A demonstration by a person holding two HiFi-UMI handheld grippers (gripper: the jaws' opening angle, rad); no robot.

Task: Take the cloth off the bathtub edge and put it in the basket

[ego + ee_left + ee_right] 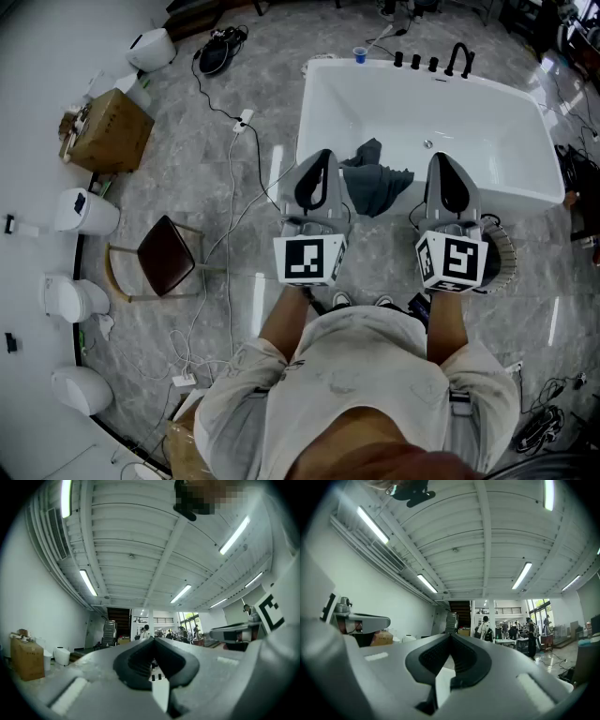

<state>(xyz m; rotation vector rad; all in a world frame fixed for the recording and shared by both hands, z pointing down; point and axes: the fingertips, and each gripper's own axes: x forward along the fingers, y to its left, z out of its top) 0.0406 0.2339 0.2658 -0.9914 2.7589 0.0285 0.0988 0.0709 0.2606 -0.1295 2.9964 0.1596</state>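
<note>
Cloth: the dark grey-blue crumpled cloth (375,183) lies draped over the near long edge of the white rectangular bathtub (469,122), towards that edge's left end, partly inside the tub and partly down its outer wall.
Basket: a round ribbed basket (503,259) stands on the grey marble floor just outside the same near edge, further right (the right gripper hides most of it, so I cannot tell what is inside).
Left gripper: the left gripper (319,159) is held in the air just left of the cloth and not touching it; the left gripper view shows its jaws (152,639) brought together at the tips with nothing between them.
Right gripper: the right gripper (448,161) hovers right of the cloth, above the tub's near edge; its jaws are fully closed (451,635) and empty.
Done: nothing, as far as the pictures show; the cloth is untouched on the edge.
Left to do: open a gripper, take the cloth, lift it clear, carry it right to the basket, release it.
</note>
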